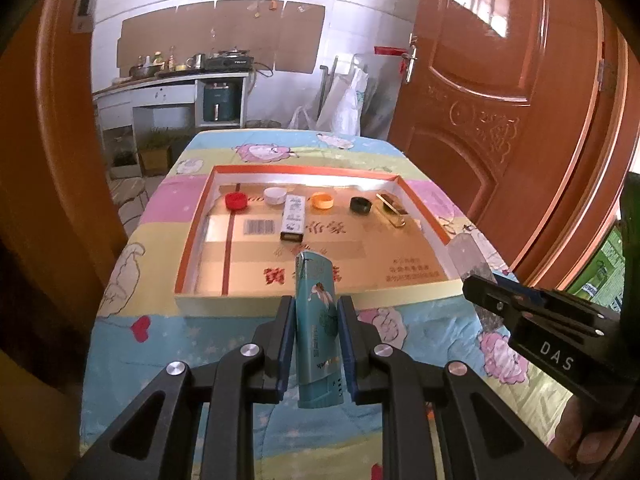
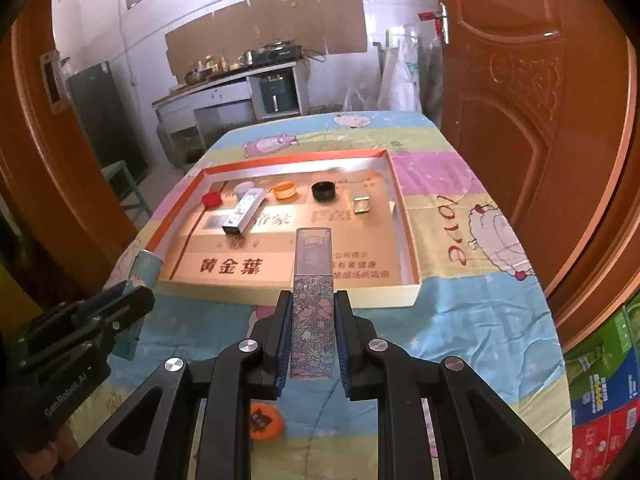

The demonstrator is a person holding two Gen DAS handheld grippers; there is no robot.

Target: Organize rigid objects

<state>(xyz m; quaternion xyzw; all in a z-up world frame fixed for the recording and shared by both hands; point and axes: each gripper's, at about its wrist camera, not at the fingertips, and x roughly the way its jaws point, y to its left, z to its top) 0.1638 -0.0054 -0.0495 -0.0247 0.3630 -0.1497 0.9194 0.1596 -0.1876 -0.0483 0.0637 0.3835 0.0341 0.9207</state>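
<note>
The left gripper (image 1: pixel 316 336) is clamped on a teal lighter (image 1: pixel 318 320) and the right gripper (image 2: pixel 312 336) on a floral-patterned lighter with a clear cap (image 2: pixel 313 300), both held upright over the quilted table just short of the shallow cardboard tray (image 1: pixel 320 299). Each lighter is pinched only by its narrow sides, so it could pivot or slip if its base clips the tray's near wall on the way in, and it may topple if released standing. Inside, the white box (image 1: pixel 294 216) and the caps, red (image 1: pixel 236 201), white (image 1: pixel 274 195), orange (image 1: pixel 322 201) and black (image 1: pixel 360 205), lie along the far side beside what seems to be a gold lighter (image 1: pixel 394 210), and a careless reach could scatter them.
</note>
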